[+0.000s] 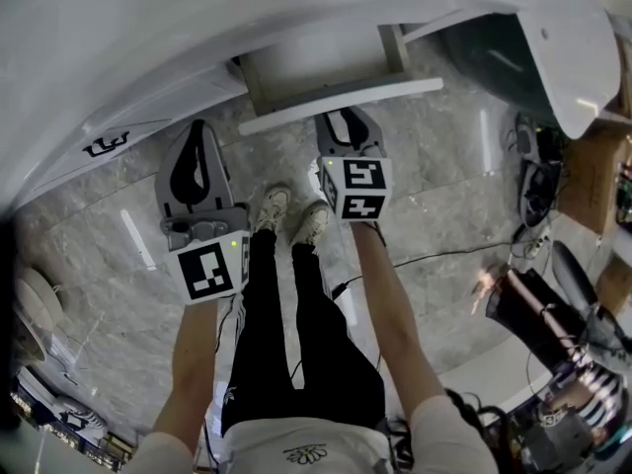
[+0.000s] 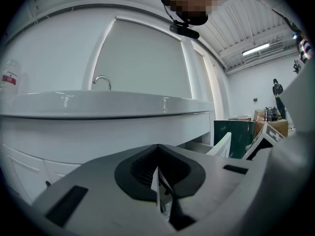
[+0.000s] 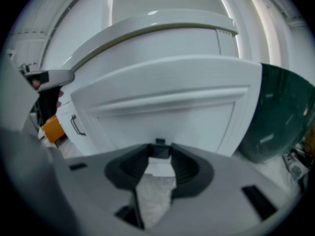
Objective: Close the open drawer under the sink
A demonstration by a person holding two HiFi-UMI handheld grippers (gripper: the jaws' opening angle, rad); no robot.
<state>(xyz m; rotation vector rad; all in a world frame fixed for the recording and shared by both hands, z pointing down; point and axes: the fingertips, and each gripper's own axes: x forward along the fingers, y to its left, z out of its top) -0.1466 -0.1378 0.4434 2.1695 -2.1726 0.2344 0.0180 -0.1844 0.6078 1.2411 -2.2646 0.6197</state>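
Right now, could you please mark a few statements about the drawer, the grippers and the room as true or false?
1. The drawer under the sink stands open. True.
2. The right gripper has its jaws apart. True.
3. The left gripper is at the drawer's front. False: it is off to the left of the drawer; the right gripper is the one at the front.
4. The floor is wooden. False: it is grey marbled stone or tile.
5. A faucet stands at the sink. True.
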